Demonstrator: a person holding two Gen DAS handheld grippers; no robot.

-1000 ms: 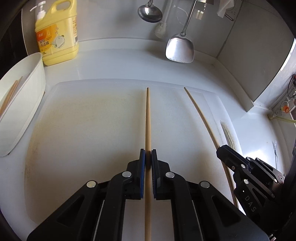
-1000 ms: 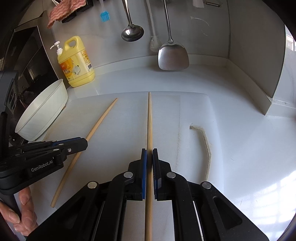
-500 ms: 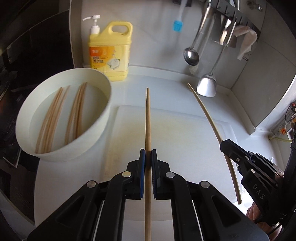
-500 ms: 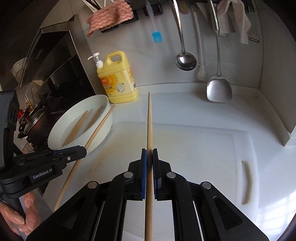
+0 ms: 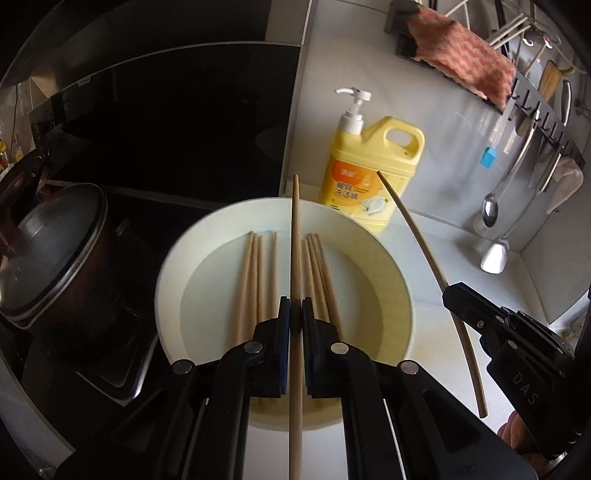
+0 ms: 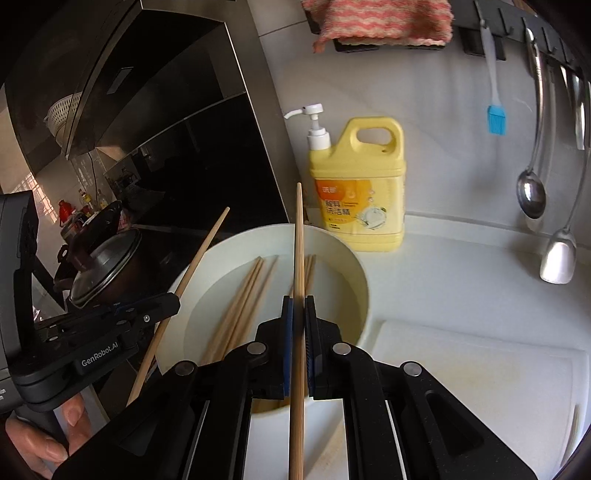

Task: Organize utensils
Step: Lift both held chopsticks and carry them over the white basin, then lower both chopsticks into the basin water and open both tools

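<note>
My left gripper (image 5: 295,301) is shut on a wooden chopstick (image 5: 295,236) that points forward over the white bowl (image 5: 373,240). Several chopsticks (image 5: 251,273) lie in that bowl, which holds water. At the right of this view, my right gripper (image 5: 450,292) clamps a second chopstick (image 5: 424,247) beside the bowl's right rim. In the right wrist view, the right gripper (image 6: 298,300) is shut on its chopstick (image 6: 300,240) above the bowl (image 6: 356,269). The left gripper (image 6: 174,300) carries its chopstick (image 6: 203,251) over the bowl's left rim.
A yellow detergent bottle (image 6: 358,192) stands behind the bowl. Left of it a lidded pot (image 5: 55,251) sits on the dark stove. A ladle (image 6: 531,192), a spatula (image 6: 558,258), a blue brush (image 6: 496,118) and a pink cloth (image 6: 380,18) hang on the wall. A white cutting board (image 6: 480,369) lies at the right.
Both grippers have travelled left and upward from over the cutting board to above the bowl, each still clamping its chopstick. The pot and stove have come into view.
</note>
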